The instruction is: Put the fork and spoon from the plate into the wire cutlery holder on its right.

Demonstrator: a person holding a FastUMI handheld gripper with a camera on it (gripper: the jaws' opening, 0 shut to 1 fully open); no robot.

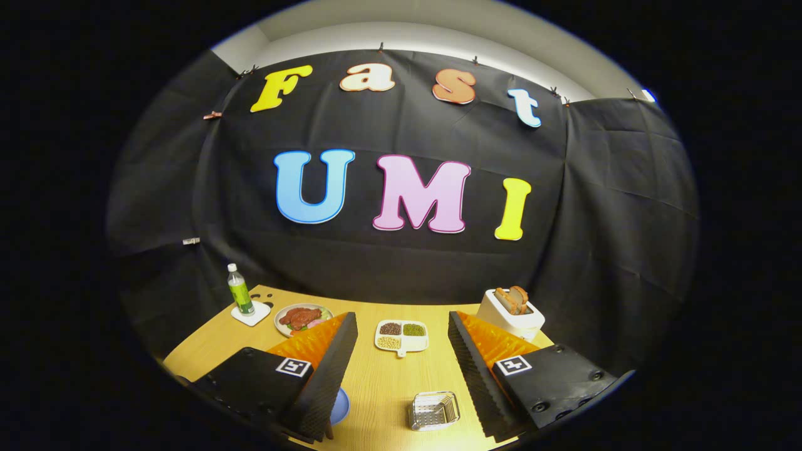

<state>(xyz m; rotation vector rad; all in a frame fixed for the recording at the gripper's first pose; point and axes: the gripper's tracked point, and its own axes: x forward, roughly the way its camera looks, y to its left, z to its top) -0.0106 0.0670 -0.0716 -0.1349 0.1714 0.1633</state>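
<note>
Cutlery holder (435, 410) of wire sits on the wooden table (382, 388) between my two fingers, nearer the right one and clear of both. My gripper (401, 369) is spread wide, fingers holding nothing, hovering above the tabletop. Beside the left finger I see a sliver of a blue plate (340, 406) — mostly hidden behind that finger, so I cannot tell whether the fork and spoon lie on it. Just ahead, between the fingertips, a white divided dish (401, 337) holds three kinds of grains or beans. Beyond the left finger there is a plate of food (301, 317), and past it a green bottle (239, 292) standing on a white coaster (251, 313). Beyond the right finger stands a white toaster (510, 314) with bread slices in its slots.
</note>
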